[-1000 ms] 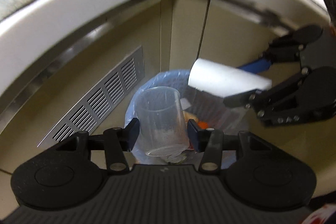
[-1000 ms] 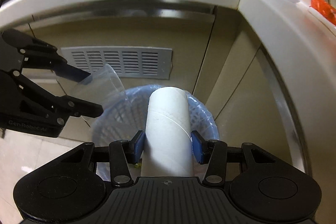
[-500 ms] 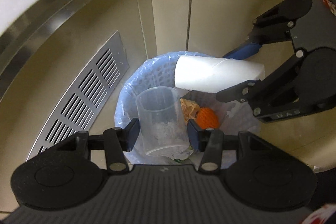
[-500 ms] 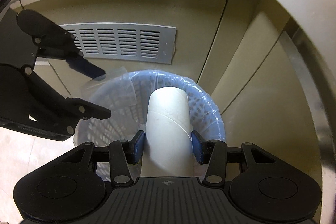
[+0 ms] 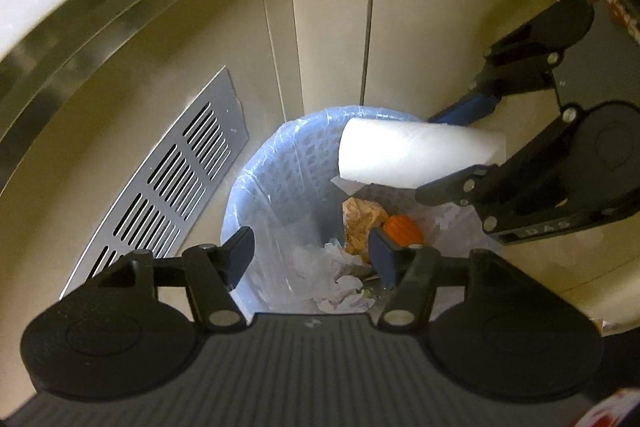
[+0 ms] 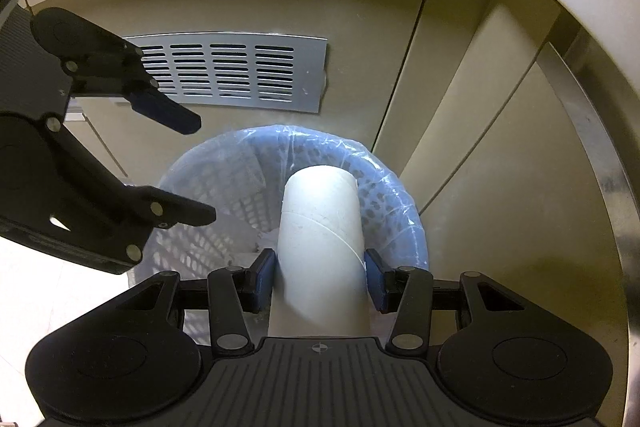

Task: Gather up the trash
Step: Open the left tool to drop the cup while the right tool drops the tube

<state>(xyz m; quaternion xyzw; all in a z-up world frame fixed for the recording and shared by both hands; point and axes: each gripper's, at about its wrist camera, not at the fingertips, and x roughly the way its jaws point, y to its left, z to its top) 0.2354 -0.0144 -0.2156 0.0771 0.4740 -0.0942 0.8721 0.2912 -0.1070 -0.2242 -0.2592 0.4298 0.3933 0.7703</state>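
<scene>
Beige cabinet doors (image 5: pixel 332 7), metal vent grille (image 6: pixel 236 73)

A lined waste basket (image 5: pixel 256 183) stands on the floor against cabinet doors (image 5: pixel 332 27), with a vent grille (image 5: pixel 168 183) to its left. Crumpled paper (image 5: pixel 340 287) and food scraps (image 5: pixel 362 223) lie inside it.

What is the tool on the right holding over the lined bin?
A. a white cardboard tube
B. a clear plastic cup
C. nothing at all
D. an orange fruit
A: the right tool has its pads pressed on both sides of a white cardboard tube, which hangs above the bin with the blue liner.
</scene>
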